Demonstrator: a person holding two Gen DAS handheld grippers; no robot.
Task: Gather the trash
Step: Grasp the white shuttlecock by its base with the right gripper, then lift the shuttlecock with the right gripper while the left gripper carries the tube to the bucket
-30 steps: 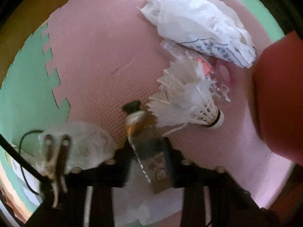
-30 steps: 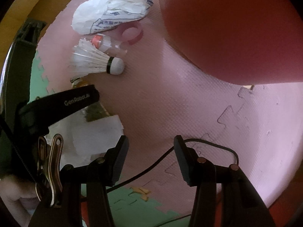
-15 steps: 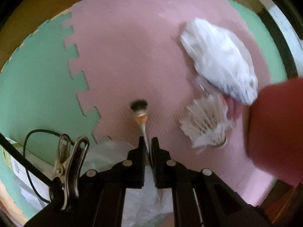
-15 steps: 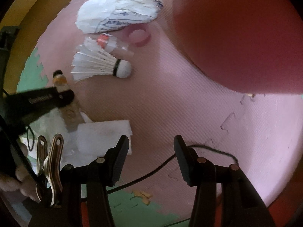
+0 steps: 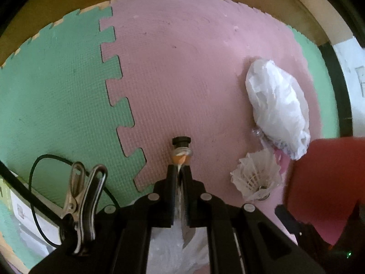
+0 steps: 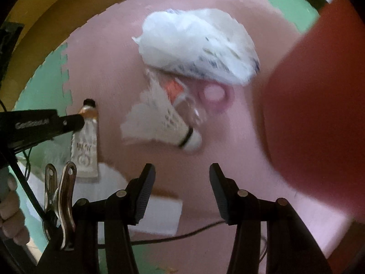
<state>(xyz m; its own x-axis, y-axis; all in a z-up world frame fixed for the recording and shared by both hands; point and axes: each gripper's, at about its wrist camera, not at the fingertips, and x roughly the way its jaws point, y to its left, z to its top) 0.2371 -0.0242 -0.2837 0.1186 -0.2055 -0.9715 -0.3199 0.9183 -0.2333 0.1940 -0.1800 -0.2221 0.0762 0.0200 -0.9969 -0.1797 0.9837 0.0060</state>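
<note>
The left claw is clenched on a small flattened tube with a black screw cap and an orange neck. Its 2 black fingers pinch the tube edge-on just below the neck, so the cap pokes out past the fingertips. In the right wrist view the tube's flat side shows: a pale, silvery-white body with dark printed script and a round emblem near its crimped end. The tube is lifted clear of the pink foam puzzle mat, which locks by jigsaw teeth into a green foam puzzle mat

The right claw is released, its 2 ribbed fingers standing well apart with nothing between them

More litter lies on the pink mat: a crumpled white plastic bag with blue print, a white feather shuttlecock with a black-banded cork base just beside it, and a clear crinkled wrapper with an orange patch touching both. A pink ring-shaped item sits partly under the bag. A large blurred red object fills the right side of the right wrist view
</note>
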